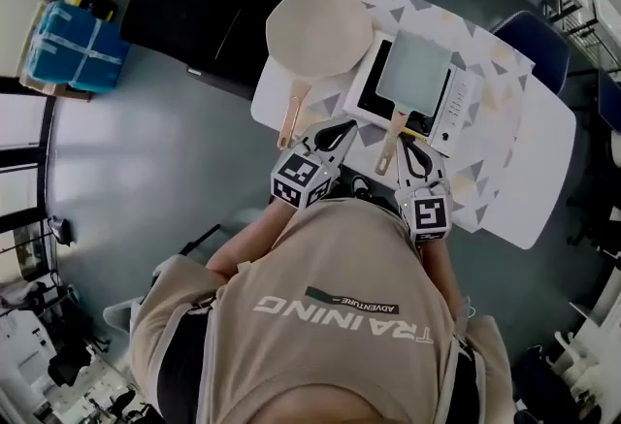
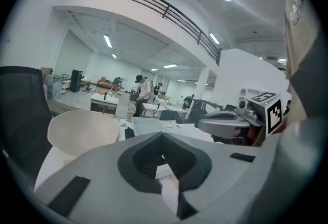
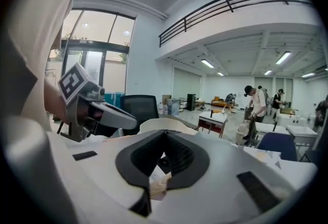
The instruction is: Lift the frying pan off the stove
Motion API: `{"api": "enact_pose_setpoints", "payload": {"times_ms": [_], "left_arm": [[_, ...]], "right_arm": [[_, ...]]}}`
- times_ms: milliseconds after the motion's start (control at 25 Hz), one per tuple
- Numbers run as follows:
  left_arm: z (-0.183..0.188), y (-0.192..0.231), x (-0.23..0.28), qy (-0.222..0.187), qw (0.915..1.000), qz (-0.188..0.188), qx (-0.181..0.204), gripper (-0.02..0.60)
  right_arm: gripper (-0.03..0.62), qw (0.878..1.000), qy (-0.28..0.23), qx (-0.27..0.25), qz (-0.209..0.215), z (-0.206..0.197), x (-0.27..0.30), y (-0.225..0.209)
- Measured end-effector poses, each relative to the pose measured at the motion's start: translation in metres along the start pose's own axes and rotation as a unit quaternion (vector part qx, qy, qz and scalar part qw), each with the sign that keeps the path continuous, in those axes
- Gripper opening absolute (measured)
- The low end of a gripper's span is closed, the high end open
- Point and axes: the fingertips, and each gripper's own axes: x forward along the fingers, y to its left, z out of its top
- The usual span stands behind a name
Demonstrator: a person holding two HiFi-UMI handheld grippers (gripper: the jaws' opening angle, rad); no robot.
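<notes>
Frying pan [image 1: 415,68] sits on stove [image 1: 456,110], handle toward 6 o'clock. Left gripper [image 1: 335,134] and right gripper [image 1: 415,152] near handle end, fingers pressed together, holding nothing.

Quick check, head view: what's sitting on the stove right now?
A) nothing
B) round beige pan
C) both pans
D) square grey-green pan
D: the square grey-green pan sits on the white stove, while the round beige pan lies beside the stove on the table, not on it.
</notes>
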Motion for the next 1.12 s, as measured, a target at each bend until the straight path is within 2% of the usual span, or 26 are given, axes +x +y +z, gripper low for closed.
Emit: {"api": "enact_pose_setpoints", "payload": {"times_ms": [160,400,520,760,840,960,1120], "left_arm": [[-0.007,-0.001,0.024,0.022,0.9986,-0.048,-0.005,0.002],[-0.015,-0.004,0.047,0.050,0.9923,-0.113,-0.008,0.002],[-0.025,-0.003,0.060,0.073,0.9879,-0.134,-0.029,0.002],[-0.039,-0.004,0.077,0.112,0.9778,-0.132,-0.119,0.002],[-0.050,-0.005,0.083,0.136,0.9712,-0.130,-0.146,0.002],[-0.072,-0.004,0.089,0.177,0.9562,-0.131,-0.193,0.002],[-0.083,-0.012,0.096,0.206,0.9348,-0.162,-0.240,0.003]], "right_arm": [[0.005,0.998,0.013,0.031,-0.058,-0.006,-0.004,-0.020],[0.005,0.988,-0.001,0.062,-0.142,0.000,-0.008,-0.039],[0.005,0.987,-0.002,0.069,-0.146,-0.005,-0.005,-0.037],[0.005,0.991,0.001,0.039,-0.127,-0.006,-0.008,-0.046],[0.005,0.991,0.000,0.029,-0.128,-0.008,-0.008,-0.054],[0.005,0.991,0.000,0.033,-0.129,-0.016,-0.010,-0.061],[0.005,0.990,-0.002,0.043,-0.135,-0.022,-0.012,-0.073]]}}
